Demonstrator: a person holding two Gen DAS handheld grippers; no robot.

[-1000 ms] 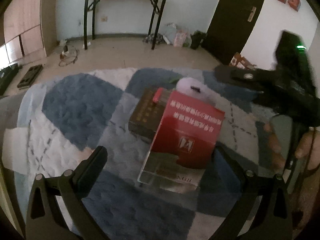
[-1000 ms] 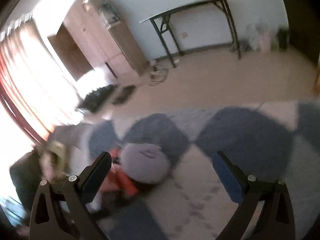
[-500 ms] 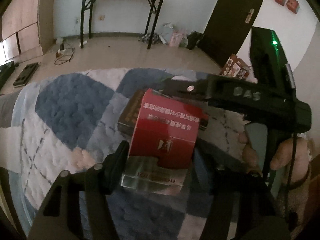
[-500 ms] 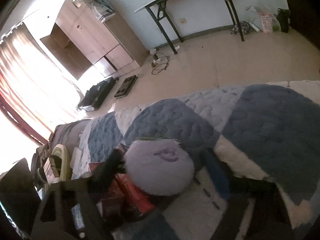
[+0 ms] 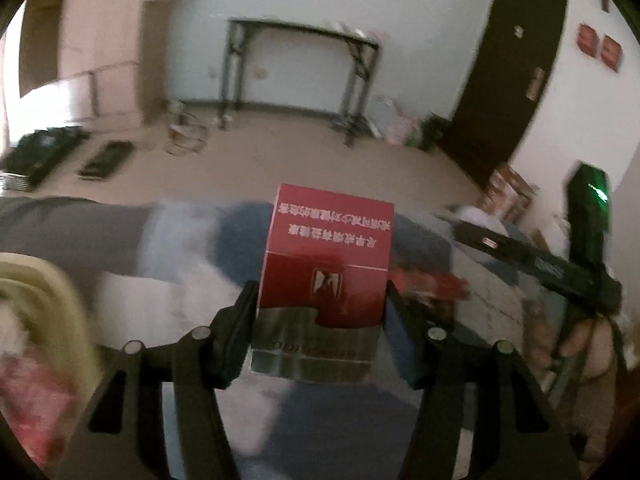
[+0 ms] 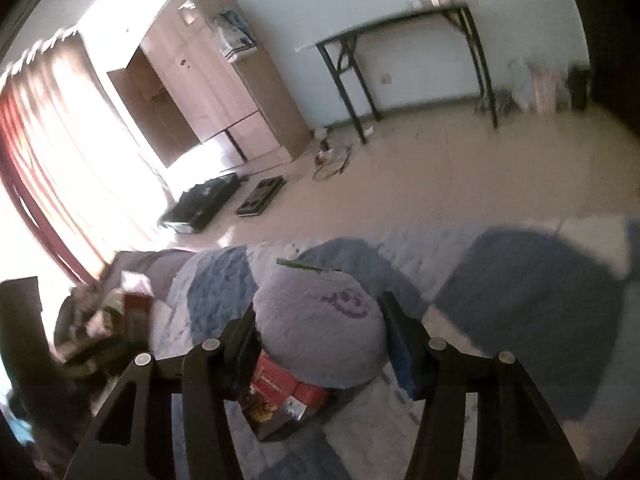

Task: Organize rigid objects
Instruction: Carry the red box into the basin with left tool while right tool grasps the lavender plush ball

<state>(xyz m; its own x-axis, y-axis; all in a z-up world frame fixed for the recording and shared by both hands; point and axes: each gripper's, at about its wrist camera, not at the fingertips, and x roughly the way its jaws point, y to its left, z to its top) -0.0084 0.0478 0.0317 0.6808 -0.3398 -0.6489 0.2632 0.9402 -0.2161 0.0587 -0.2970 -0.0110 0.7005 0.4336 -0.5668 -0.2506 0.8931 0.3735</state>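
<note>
Quilted bedspread (image 6: 532, 280), blue and white patches, covers the bed across the lower half of both views. Beyond its far edge: tan floor, a wooden wardrobe (image 6: 216, 80) by the bright curtained window, and a black-legged folding table (image 6: 404, 44) against the pale wall; a dark door (image 5: 512, 80) shows in the left wrist view. Round lilac plush cushion (image 6: 316, 336) with a stitched purple face lies on the bedspread, resting partly on a red box (image 6: 288, 390) that pokes out under its near edge. Right tool (image 6: 320, 344) has just been narrowing; its fingers stand on either side of the cushion, left pad touching the plush, right pad just beside it; firm squeeze not discernible. Left tool (image 5: 320, 316) has also just been narrowing and now clamps a red and silver carton (image 5: 324, 280) by its two sides, pads pressed flat on them. Carton is upright, print upside down to the camera, raised off the bedspread, which shows blurred behind and below it. In the left wrist view the other tool's black body with a green light (image 5: 596, 192) sits at right, a hand (image 5: 576, 344) on its grip. Pale yellow rim of a container (image 5: 44, 288) at far left, contents blurred.
</note>
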